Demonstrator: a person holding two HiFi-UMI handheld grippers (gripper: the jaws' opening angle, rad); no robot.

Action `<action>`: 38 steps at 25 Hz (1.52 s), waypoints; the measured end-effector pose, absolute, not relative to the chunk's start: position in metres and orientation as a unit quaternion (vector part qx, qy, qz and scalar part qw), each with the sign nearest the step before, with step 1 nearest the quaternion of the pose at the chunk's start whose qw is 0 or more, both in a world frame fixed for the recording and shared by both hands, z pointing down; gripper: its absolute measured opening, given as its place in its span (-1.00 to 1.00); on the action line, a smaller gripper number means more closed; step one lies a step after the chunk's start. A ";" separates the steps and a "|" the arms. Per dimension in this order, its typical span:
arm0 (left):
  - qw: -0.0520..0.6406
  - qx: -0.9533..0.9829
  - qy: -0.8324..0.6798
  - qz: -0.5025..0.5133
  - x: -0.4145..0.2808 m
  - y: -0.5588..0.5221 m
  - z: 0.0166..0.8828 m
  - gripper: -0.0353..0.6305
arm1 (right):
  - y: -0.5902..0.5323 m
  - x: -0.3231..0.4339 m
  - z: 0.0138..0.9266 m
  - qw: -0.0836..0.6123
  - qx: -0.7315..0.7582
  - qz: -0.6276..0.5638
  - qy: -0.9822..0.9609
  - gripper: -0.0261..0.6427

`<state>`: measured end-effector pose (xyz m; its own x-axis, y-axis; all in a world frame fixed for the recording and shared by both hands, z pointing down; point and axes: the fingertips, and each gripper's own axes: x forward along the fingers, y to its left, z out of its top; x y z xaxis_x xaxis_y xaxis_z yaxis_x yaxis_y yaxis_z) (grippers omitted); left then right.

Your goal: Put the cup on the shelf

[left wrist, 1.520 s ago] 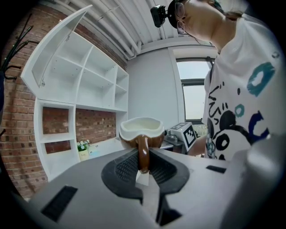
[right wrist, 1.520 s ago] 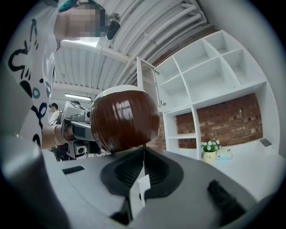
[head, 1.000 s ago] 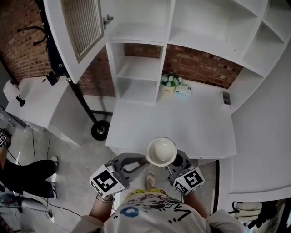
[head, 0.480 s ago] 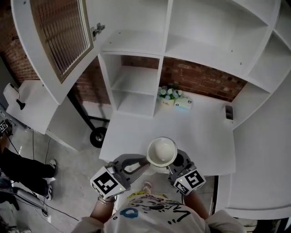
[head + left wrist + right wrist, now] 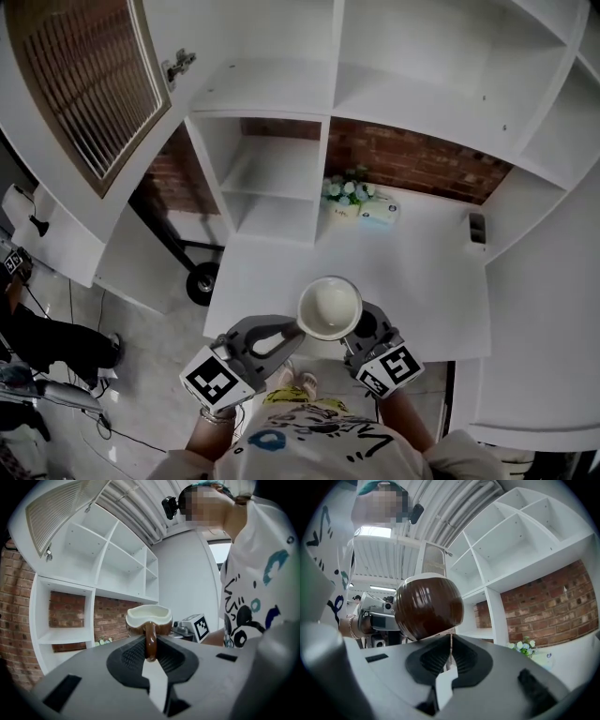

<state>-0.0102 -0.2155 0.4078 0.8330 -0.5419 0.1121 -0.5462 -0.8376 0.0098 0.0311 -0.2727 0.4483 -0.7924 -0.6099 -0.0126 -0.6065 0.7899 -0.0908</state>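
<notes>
Staged home corner inside industrial hall: workshop or test studio by look. White open-compartment shelving unit (image 5: 281,178) with white desk surface (image 5: 422,272) stands against red brick wall (image 5: 412,155). Small pot of pale flowers (image 5: 345,192) and pale rectangular box (image 5: 379,214) at desk's back edge give domestic touch. Beyond desk's left edge: bare grey concrete floor (image 5: 150,375), loose black cables (image 5: 101,422), black caster wheel (image 5: 202,282). Overhead, ribbed metal ceiling (image 5: 140,508) with pipes, bright strip lights (image 5: 377,532). Second person in dark trousers (image 5: 47,342) at far left.
</notes>
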 end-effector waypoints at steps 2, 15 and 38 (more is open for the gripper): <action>0.025 0.957 -0.284 0.052 -0.017 -0.225 0.404 -0.73 | -0.282 0.025 0.443 0.020 -0.323 -0.035 0.946 -0.83; 0.007 0.957 -0.289 0.032 -0.061 -0.292 0.360 -0.73 | -0.347 -0.013 0.386 0.021 -0.334 0.036 0.941 -0.83; -0.049 0.918 -0.391 0.038 -0.074 -0.358 0.289 -0.73 | -0.416 -0.027 0.315 0.045 -0.330 0.068 0.941 -0.83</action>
<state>-0.0736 -0.3582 0.2893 0.6918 -0.7214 0.0306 -0.7139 -0.6898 -0.1204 -0.0271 -0.4163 0.3151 -0.7786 -0.6141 -0.1290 -0.6262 0.7735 0.0975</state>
